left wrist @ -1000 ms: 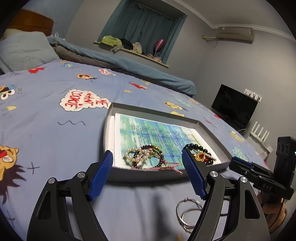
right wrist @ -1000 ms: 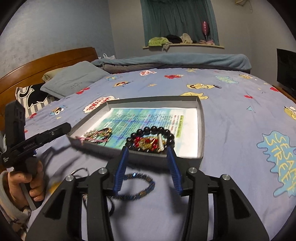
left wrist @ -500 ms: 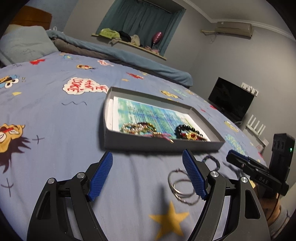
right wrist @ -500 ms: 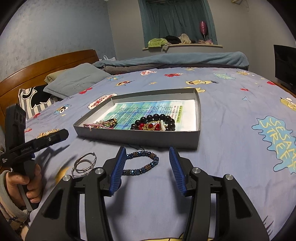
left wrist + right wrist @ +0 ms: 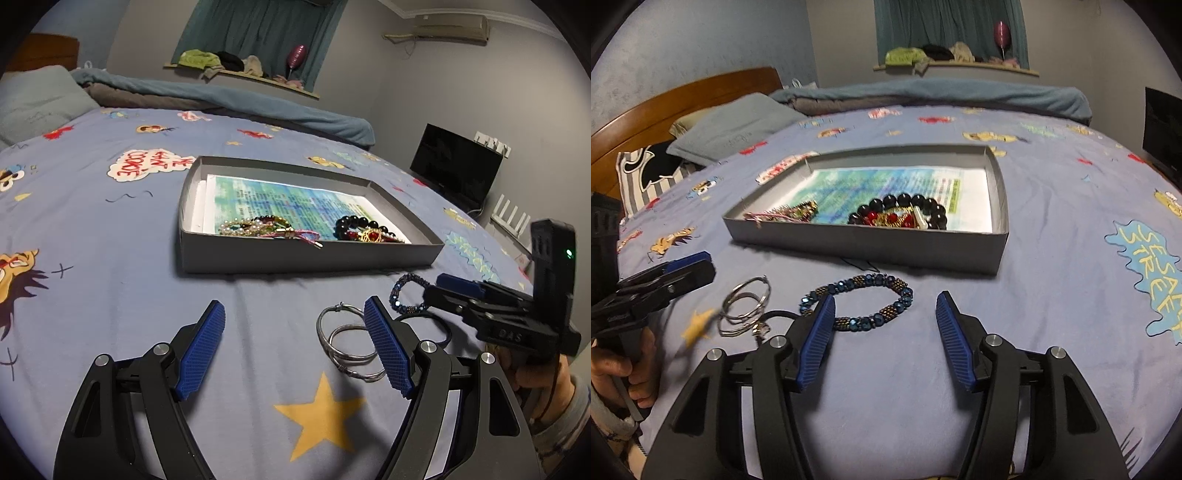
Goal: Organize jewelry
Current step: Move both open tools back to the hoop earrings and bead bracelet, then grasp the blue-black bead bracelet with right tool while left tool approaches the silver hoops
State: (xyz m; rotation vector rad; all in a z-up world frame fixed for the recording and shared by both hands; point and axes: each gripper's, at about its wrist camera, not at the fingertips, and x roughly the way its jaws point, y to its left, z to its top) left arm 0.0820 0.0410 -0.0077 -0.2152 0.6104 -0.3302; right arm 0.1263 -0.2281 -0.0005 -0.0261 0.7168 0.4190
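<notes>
Both tongs are hovering spread wide and empty over the bed (image 5: 1052, 266), nearest the viewer. The right tongs (image 5: 884, 334) are framing the blue beaded bracelet (image 5: 860, 304), which is lying flat on the sheet just in front of the grey tray (image 5: 871, 247), its oval running parallel to the tray's near wall; one blue finger (image 5: 816, 339) is overlapping the bracelet's left end. The left tongs (image 5: 293, 349) are sitting beside the silver bangles (image 5: 347, 341), which are lying flat in front of the tray, with a dark cord just beside them. Judged step: picking up loose pieces for transfer into the tray. The next move is calling for lowering the right tongs astride the bracelet's short axis and pinching 1 side. Farther back, inside the tray near its front wall, a black bead bracelet (image 5: 908, 210) and a tangle of pearl and pink strands (image 5: 258, 229) are already resting.
</notes>
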